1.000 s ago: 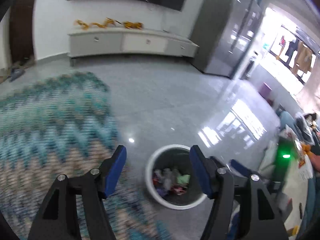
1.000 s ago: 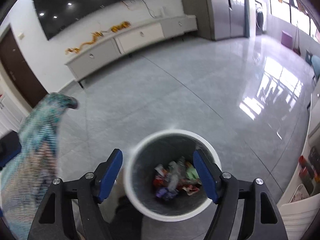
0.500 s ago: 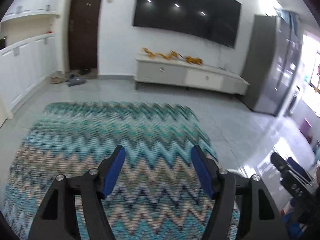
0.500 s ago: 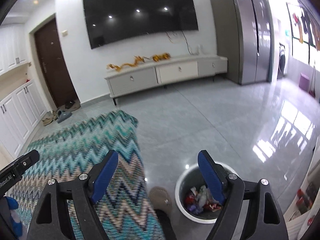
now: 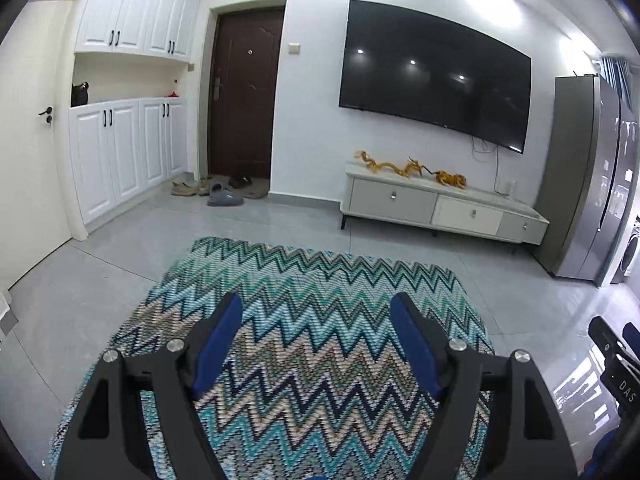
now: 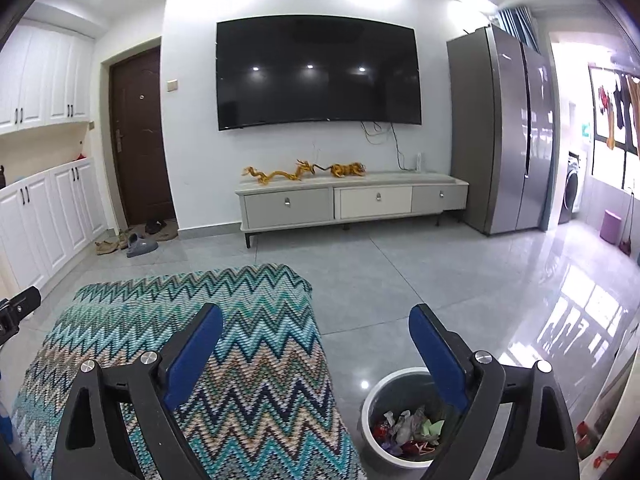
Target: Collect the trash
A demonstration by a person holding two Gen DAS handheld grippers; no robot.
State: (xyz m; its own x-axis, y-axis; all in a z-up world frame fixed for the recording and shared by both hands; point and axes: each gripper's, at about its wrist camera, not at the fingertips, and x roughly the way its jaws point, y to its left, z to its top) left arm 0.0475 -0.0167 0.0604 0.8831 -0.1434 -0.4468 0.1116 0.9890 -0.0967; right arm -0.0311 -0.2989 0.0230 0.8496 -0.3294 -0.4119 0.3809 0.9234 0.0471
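Over the teal, blue and beige zigzag-patterned woven rug (image 5: 320,280), your left gripper (image 5: 316,316) hangs with its blue-padded jaws apart and nothing between them; they have just been opening wider. Across the rug, no scrap shows in either view, and the grey tiled floor (image 6: 420,280) around it looks bare as well.

Further right, your right gripper (image 6: 316,328) also stands spread and empty, its jaws having just opened further, with the rug's edge and floor showing between them. At the lower right sits the round grey waste bin with a white rim (image 6: 370,396), standing on the tiles just beside the rug, partly behind your right finger. Crumpled wrappers and paper scraps (image 6: 404,430) lie in its bottom.

You seem to be between drops, scanning for the next piece. Your next move calls for finding leftover litter; if none turns up, collection looks nearly finished.
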